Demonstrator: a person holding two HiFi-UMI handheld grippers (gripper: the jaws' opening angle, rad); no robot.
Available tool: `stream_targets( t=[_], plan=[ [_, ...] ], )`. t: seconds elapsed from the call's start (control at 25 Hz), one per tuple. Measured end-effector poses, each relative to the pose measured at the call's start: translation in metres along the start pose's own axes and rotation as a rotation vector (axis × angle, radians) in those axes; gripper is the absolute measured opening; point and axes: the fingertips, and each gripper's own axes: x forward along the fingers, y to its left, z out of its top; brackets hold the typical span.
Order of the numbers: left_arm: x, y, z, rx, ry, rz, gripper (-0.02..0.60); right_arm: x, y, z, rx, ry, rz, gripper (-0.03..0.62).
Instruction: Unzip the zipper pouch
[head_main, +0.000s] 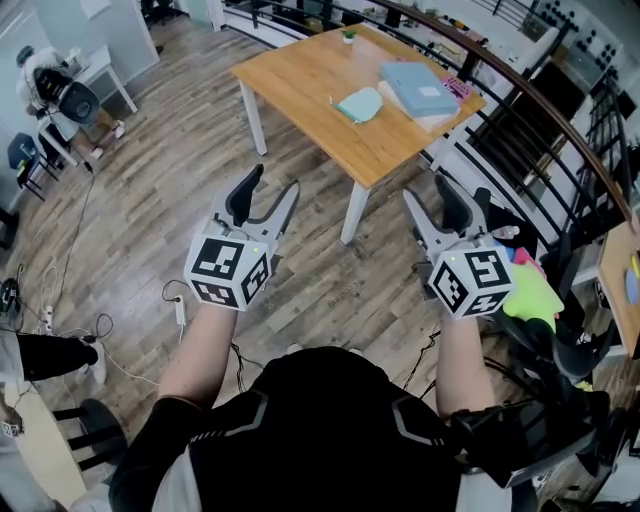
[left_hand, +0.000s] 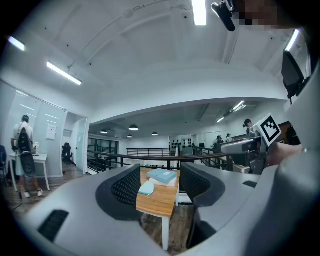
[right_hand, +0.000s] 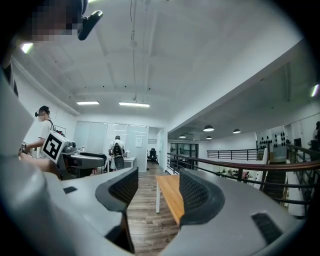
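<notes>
Two sets of grey plastic tongs with curved, mesh-textured black pads are held level over the wood-plank floor (head_main: 150, 200). The left tongs (head_main: 275, 180) (left_hand: 160, 186) and the right tongs (head_main: 425, 188) (right_hand: 152, 192) both stand released, pads spread wide with nothing between them. Each carries one cube of black-and-white square markers. Well ahead of them stands one rectangular worktop (head_main: 300, 75) of smooth pale wood on white legs. On it lies the single zipper pouch (head_main: 360, 104) (left_hand: 146, 188), pale teal, soft-looking and rounded along one edge, well apart from both tongs. Just beside it rests one flat light-blue slab (head_main: 418, 88), book-shaped, stacked on something white.
</notes>
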Motion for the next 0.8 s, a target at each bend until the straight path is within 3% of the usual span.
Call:
stream_targets(
  t=[0.52,0.8],
  plan=[
    [-0.001,0.061,-0.022,-0.004,-0.003,-0.051,0.259,0.055,0.039,-0.015,-0.014,0.035,-0.026,0.264],
    [0.021,0.088,-0.032,-0.020,0.007,-0.059,0.259,0.094,0.037,-0.022,-0.059,0.067,-0.018,0.256]
  ],
)
